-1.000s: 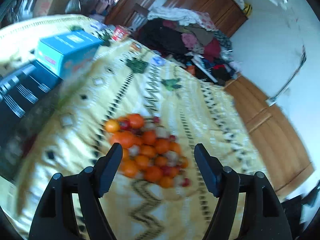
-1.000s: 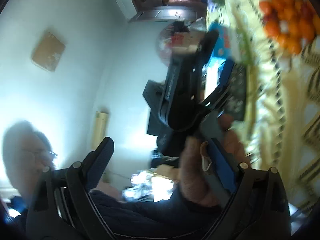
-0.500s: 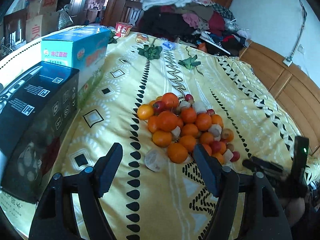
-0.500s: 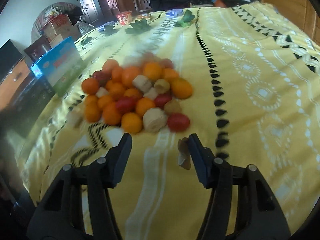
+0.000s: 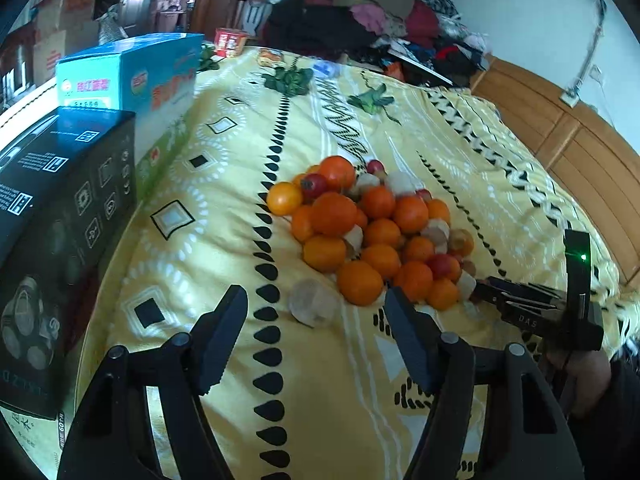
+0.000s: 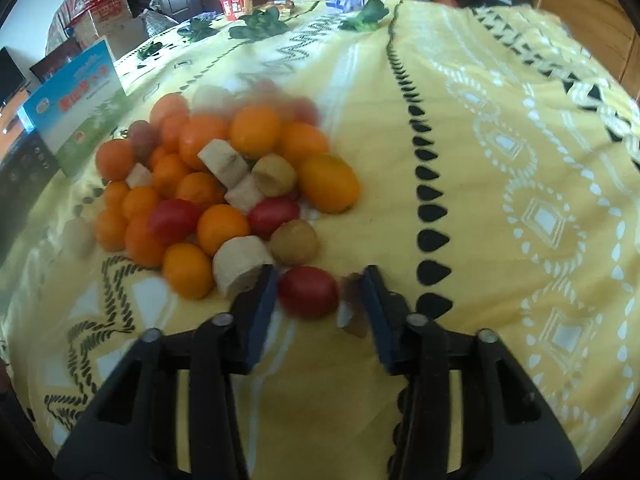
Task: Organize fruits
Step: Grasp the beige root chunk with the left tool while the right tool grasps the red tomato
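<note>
Two boxes (image 5: 100, 128) beside fruit pile (image 5: 372, 232)

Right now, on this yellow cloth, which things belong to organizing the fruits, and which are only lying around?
For the job:
- fruit pile: oranges, red tomatoes, pale cut pieces
- red tomato between the open right tongs
- pale piece lying apart, ahead of the open left tongs

Just lying about:
- blue box
- black box
- green leaves
- red cup
- clothes heap

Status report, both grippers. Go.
Right gripper open, straddling a red tomato at the fruit pile edge. Left gripper open, empty, short of pile. Nothing blocking.
</note>
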The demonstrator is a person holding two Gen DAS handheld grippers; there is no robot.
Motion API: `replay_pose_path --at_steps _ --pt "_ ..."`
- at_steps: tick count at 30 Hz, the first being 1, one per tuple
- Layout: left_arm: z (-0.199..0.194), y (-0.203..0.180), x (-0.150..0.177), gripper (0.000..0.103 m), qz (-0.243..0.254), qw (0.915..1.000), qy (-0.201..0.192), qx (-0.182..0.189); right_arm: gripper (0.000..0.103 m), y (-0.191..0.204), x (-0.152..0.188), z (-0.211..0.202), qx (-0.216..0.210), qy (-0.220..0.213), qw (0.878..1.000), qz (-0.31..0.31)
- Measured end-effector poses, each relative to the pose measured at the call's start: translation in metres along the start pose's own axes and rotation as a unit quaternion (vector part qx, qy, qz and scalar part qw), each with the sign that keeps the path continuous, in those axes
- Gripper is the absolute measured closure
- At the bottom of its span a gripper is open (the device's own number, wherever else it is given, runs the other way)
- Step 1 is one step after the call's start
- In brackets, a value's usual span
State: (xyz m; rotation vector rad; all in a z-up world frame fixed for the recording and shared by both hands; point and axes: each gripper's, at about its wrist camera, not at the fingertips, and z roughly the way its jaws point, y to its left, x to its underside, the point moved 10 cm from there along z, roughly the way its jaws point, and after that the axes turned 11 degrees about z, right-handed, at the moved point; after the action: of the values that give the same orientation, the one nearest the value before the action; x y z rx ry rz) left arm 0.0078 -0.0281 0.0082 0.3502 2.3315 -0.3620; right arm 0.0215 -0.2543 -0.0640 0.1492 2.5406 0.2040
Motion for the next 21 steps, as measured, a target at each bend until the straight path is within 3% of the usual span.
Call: replay_pose_path --at_steps 3,9,13,17,21 --pt "0.005 -0.001 0.005 0.031 -0.001 1.0 0.008 0.004 0.068 0.006 0.004 0.004 0.021 -0.005 0.999 -0.032" --pt "0.009 0.013 0.011 0.031 -0.017 0.9998 0.01 0.002 0.071 0.001 0.001 -0.009 0.015 -0.02 1.0 -0.001" --pt "0.016 0.015 0.015 0.035 -0.011 0.9997 0.02 0.0 0.071 0.001 -0.006 -0.038 -0.017 -0.055 0.998 0.033" --pt "0.027 -0.011 0.008 0.037 0.04 0.9987 0.023 0.02 0.071 0.005 -0.007 -0.055 -0.05 -0.066 0.995 0.057" --pt "0.062 -0.014 0.015 0.056 0.059 0.9958 0.07 0.003 0.071 0.013 -0.007 -0.061 -0.065 -0.071 0.994 0.061"
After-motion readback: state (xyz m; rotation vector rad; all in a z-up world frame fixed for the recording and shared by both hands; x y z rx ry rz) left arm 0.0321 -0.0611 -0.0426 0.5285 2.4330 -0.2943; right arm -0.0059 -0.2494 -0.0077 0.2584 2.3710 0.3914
